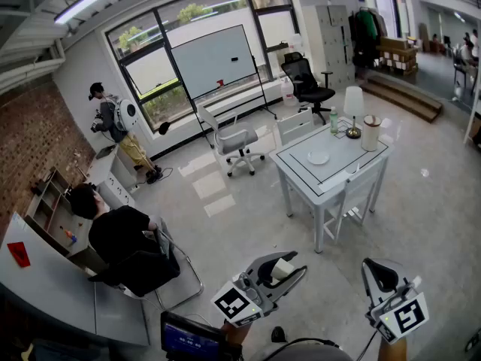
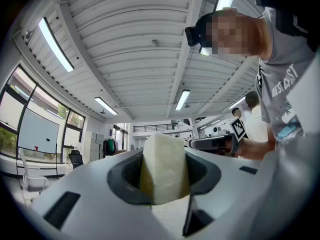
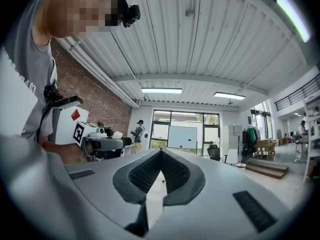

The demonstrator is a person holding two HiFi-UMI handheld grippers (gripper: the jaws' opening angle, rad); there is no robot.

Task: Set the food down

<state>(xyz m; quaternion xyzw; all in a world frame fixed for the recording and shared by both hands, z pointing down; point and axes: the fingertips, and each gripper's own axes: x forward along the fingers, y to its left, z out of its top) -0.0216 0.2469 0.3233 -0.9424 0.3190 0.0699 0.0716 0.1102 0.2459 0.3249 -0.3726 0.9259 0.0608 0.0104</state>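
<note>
A pale, cream-coloured chunk of food (image 2: 164, 165) stands upright between the jaws of my left gripper (image 2: 165, 176), which is shut on it. In the head view that gripper (image 1: 288, 268) is low at the centre, held over the floor, with the food (image 1: 281, 270) showing between its jaws. My right gripper (image 1: 378, 275) is at the lower right, jaws together with nothing in them (image 3: 161, 156). A white table (image 1: 353, 165) stands some way ahead, and a small white plate (image 1: 318, 157) lies on it.
On the table are a lamp (image 1: 353, 111), a pale cylinder (image 1: 370, 132) and a bottle (image 1: 334, 119). White chairs (image 1: 294, 126) flank it. A grey office chair (image 1: 231, 138) stands behind. A person in black (image 1: 120, 235) sits at the left desk; another stands by the window (image 1: 113, 119).
</note>
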